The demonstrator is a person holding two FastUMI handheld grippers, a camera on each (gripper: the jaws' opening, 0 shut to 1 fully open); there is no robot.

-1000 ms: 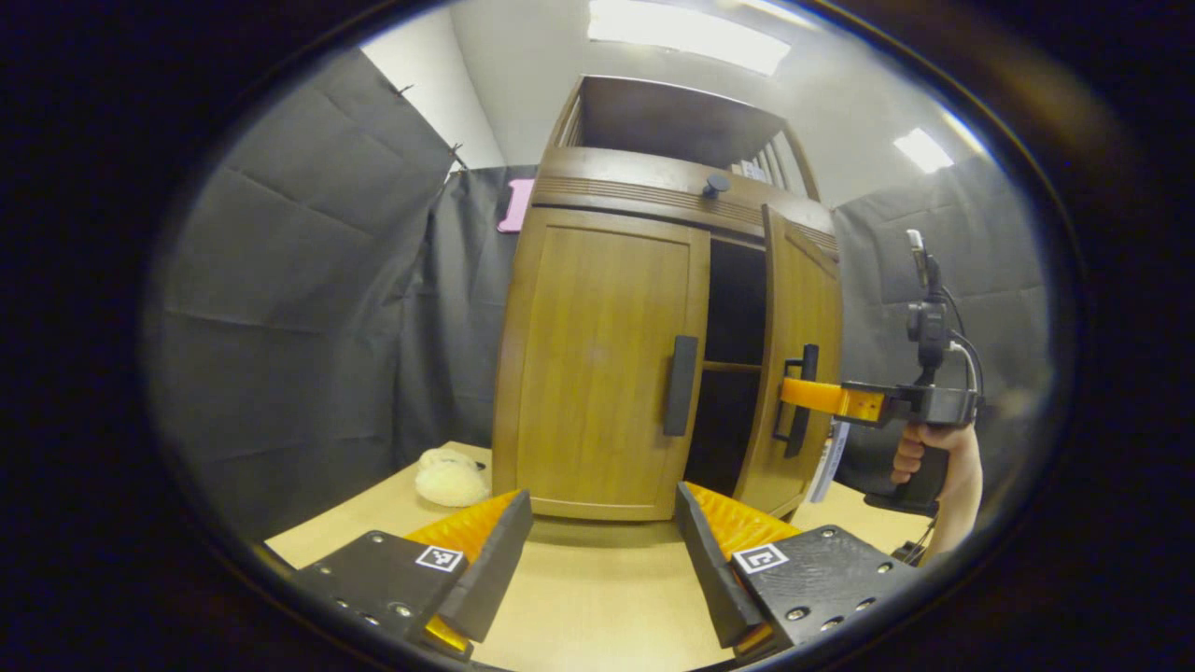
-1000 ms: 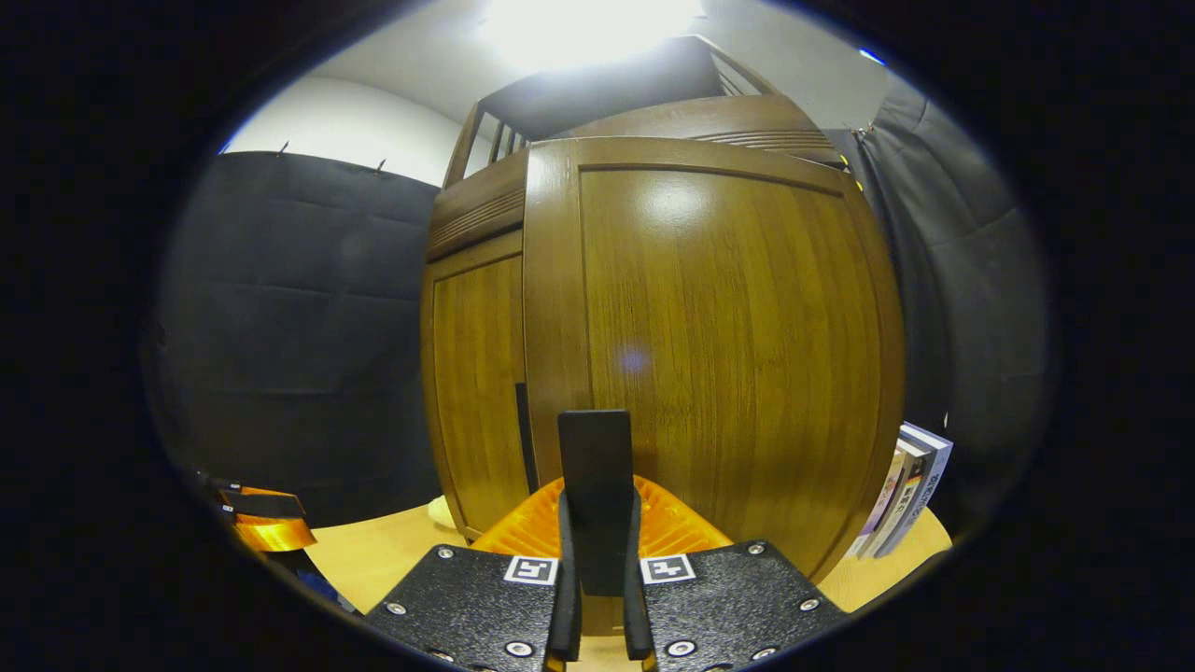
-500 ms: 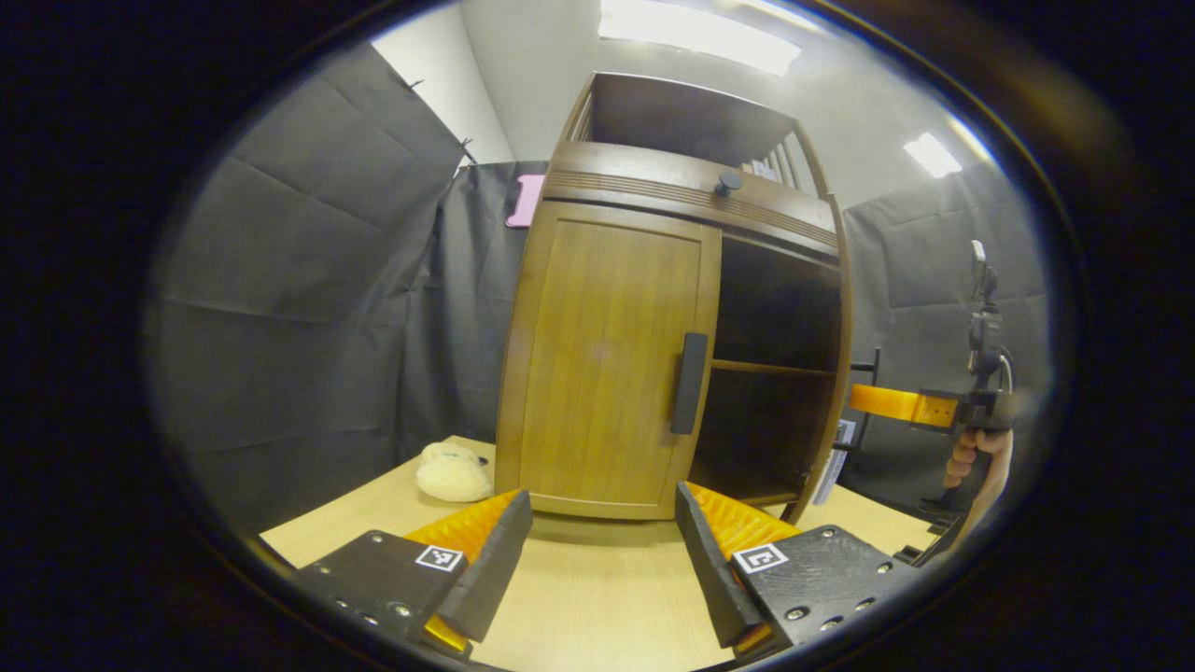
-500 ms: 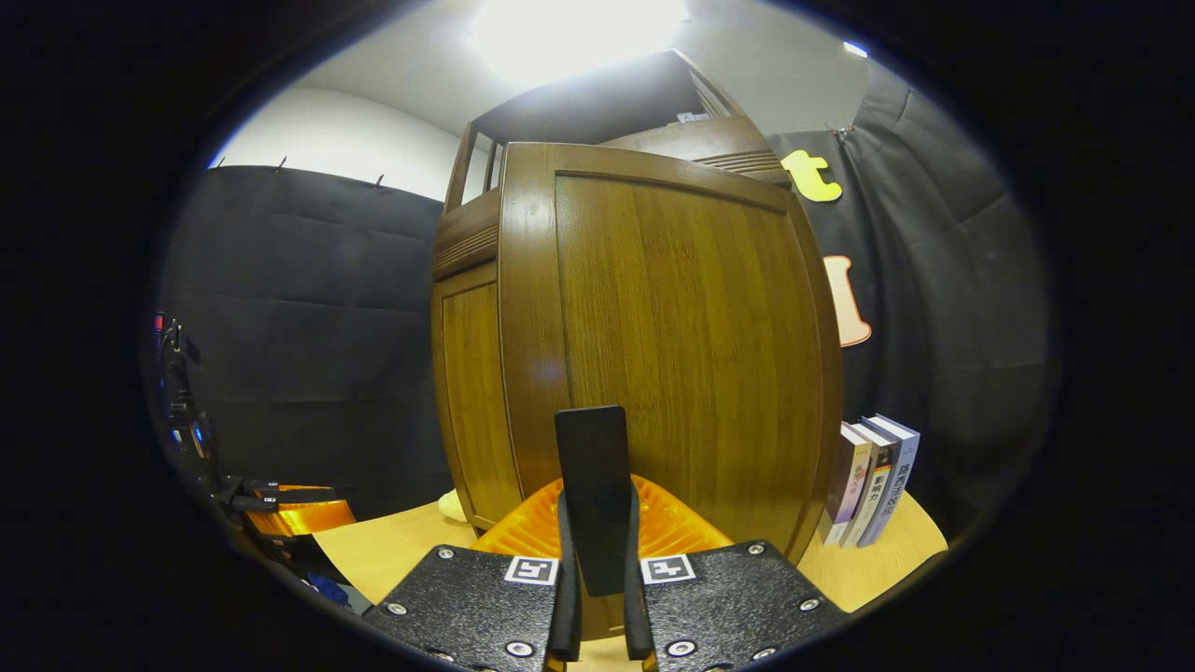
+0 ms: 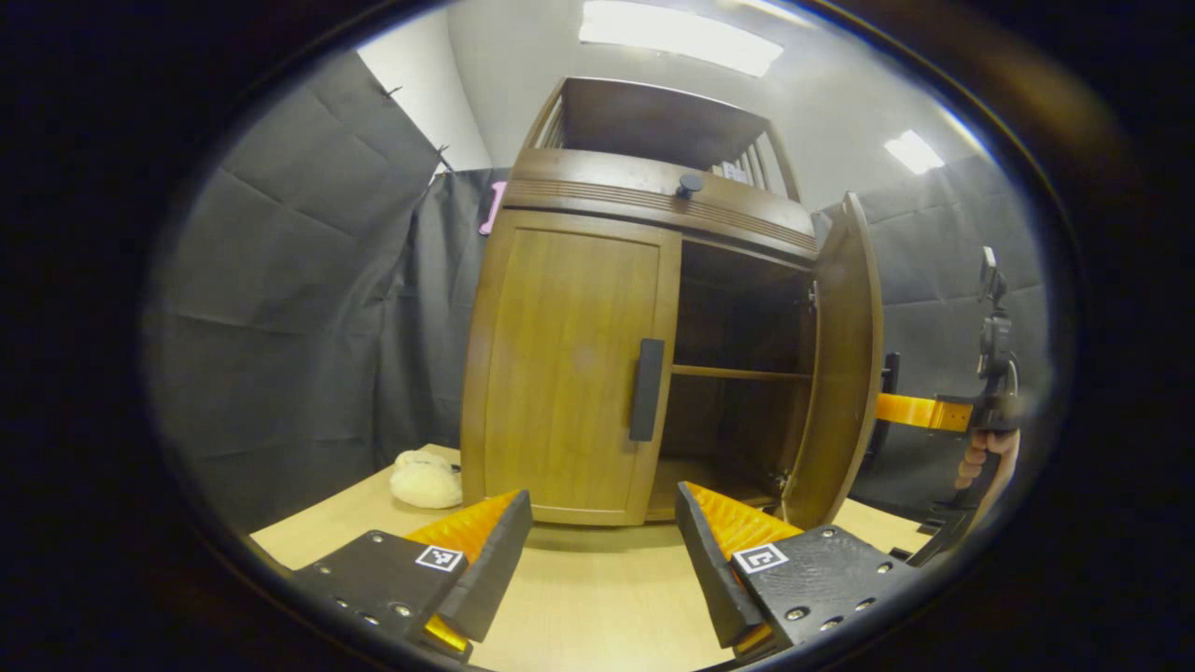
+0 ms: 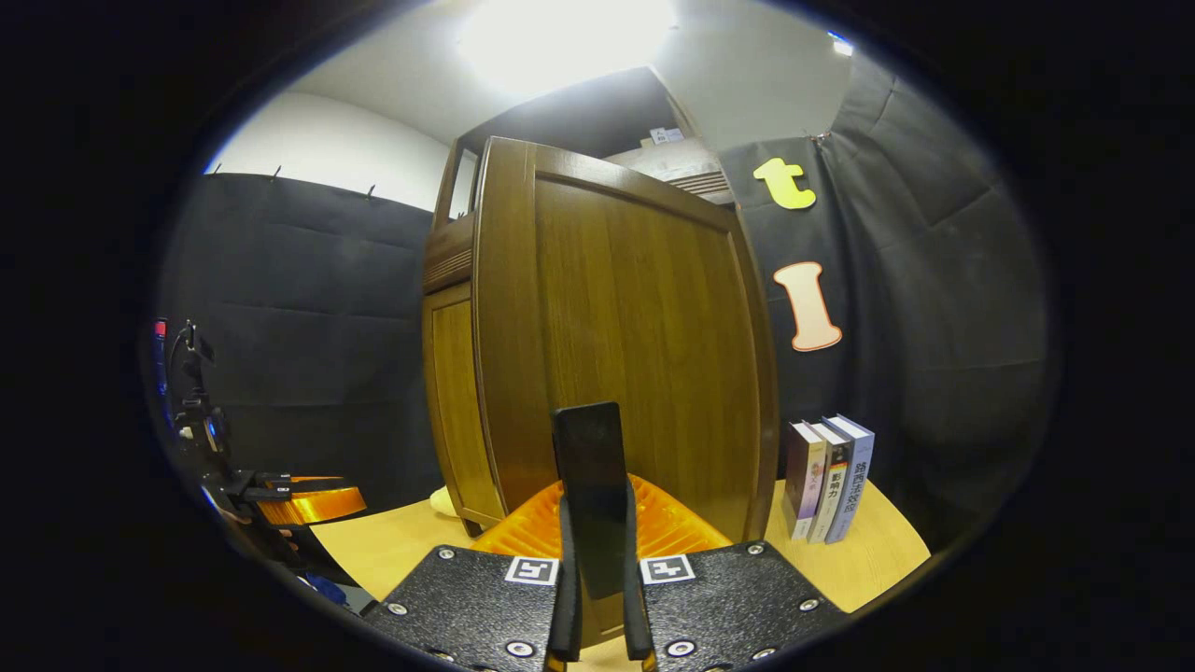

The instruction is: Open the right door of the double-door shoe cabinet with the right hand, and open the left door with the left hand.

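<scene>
The shoe cabinet (image 5: 644,280) takes up most of the left gripper view, sitting on the far part of a light wood table (image 5: 597,597), with black cloth walls behind and to both sides. Its right door (image 5: 840,364) stands swung wide open to the right, so you see it nearly edge-on and the dark inside with one shelf (image 5: 738,373) is exposed; how deep the inside goes is hard to make out in the shadow. The left door (image 5: 569,364) is shut flat, its dark vertical handle (image 5: 646,389) untouched near the middle edge. The left gripper (image 5: 602,551) hangs low and near, over the table in front of the cabinet, fingers spread wide with nothing between them. The right gripper (image 6: 597,560) is clamped on the right door's handle (image 6: 593,485), both fingers pressing the dark bar in the right gripper view, where the door's outer face blocks most of the cabinet. From the left gripper view that gripper pokes out from behind the open door at the far right, held by a hand (image 5: 980,457) that is partly cut off at the picture's edge. A few books (image 6: 826,476) stand upright on the table to the right of the cabinet. A small fluffy cream thing (image 5: 425,481) lies left of the cabinet base; can't tell what it is. There's also a small dark knob (image 5: 689,183) on the cabinet's upper band.
</scene>
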